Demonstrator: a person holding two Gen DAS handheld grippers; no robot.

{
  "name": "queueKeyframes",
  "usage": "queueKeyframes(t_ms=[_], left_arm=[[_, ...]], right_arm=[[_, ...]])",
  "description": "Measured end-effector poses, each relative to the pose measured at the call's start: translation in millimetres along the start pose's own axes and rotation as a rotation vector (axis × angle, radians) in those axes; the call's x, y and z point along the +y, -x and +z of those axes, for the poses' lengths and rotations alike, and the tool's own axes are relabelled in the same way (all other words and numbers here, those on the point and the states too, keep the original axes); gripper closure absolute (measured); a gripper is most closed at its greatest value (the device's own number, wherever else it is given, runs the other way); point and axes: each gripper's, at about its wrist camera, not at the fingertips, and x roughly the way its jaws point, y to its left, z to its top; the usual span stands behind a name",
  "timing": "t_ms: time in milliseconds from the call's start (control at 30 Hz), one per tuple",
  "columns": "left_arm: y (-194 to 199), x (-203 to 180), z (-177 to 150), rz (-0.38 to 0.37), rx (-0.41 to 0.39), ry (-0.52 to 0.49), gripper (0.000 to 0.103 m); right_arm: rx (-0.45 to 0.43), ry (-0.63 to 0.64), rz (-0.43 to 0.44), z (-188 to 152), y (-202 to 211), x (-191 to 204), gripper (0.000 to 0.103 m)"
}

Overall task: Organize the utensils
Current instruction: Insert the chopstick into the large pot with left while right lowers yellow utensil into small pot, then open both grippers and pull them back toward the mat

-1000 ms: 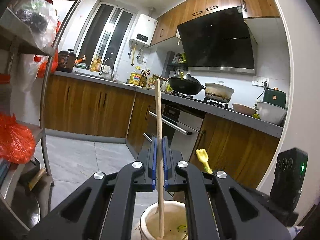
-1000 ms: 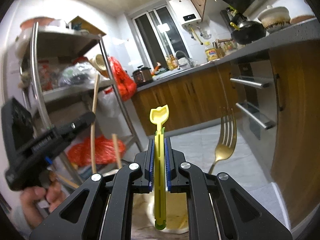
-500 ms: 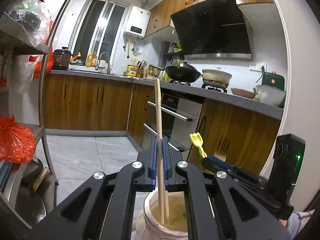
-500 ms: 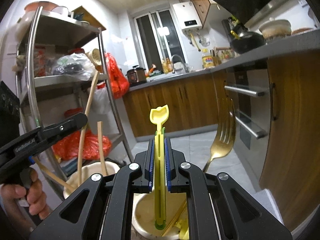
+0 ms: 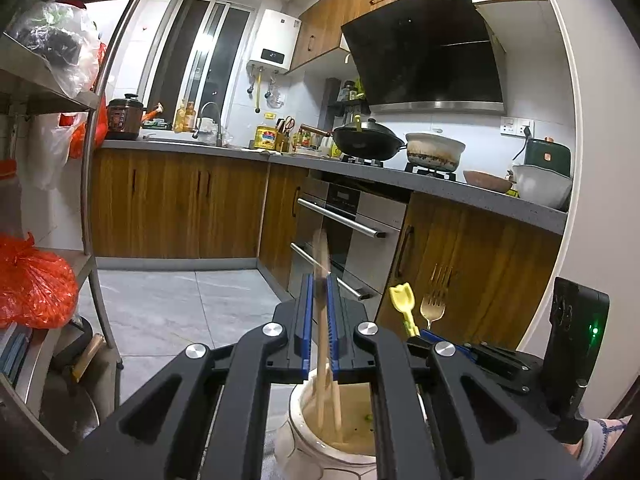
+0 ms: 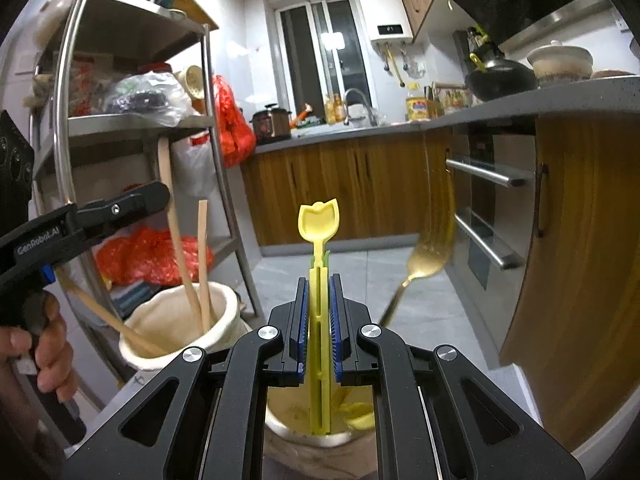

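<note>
The left claw (image 5: 319, 322) is open, with a blurred wooden chopstick (image 5: 322, 312) loose between its pads, standing in a white jar (image 5: 296, 436). The right claw (image 6: 319, 322) is opened slightly around a yellow spoon (image 6: 320, 280) standing in another jar (image 6: 320, 442).

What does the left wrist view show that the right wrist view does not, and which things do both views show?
Only the left wrist view: the left gripper from behind, its jaws parted around a blurred chopstick over the jar, and the right gripper's camera.

Only the right wrist view: the yellow spoon between the right gripper pads, three chopsticks in the left jar, the person's left hand.

Both: yellow spoon, gold fork, wok, oven.
</note>
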Motion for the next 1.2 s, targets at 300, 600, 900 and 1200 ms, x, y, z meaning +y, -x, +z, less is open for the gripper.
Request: queueKeyframes(t_ms=[300, 600, 900, 1200], left_arm=[[14.8, -7.3, 4.9, 0.023, -0.017, -0.013, 0.077], [51.2, -21.8, 6.8, 0.042, -0.035, -0.037, 0.059], [103.0, -49.1, -23.0, 0.058, -0.005, -0.062, 0.049], [113.4, -77.1, -78.3, 0.069, 0.066, -0.038, 0.049]], right_arm=[[0.028, -0.026, -0.004, -0.1, 8.3, -2.2, 0.07], [-0.015, 0.024, 0.001, 4.8, 56.4, 4.6, 0.054], [0.017, -0.021, -0.019, -0.5, 110.5, -20.6, 0.049], [0.075, -0.008, -0.053, -29.0, 139.8, -40.1, 0.049]])
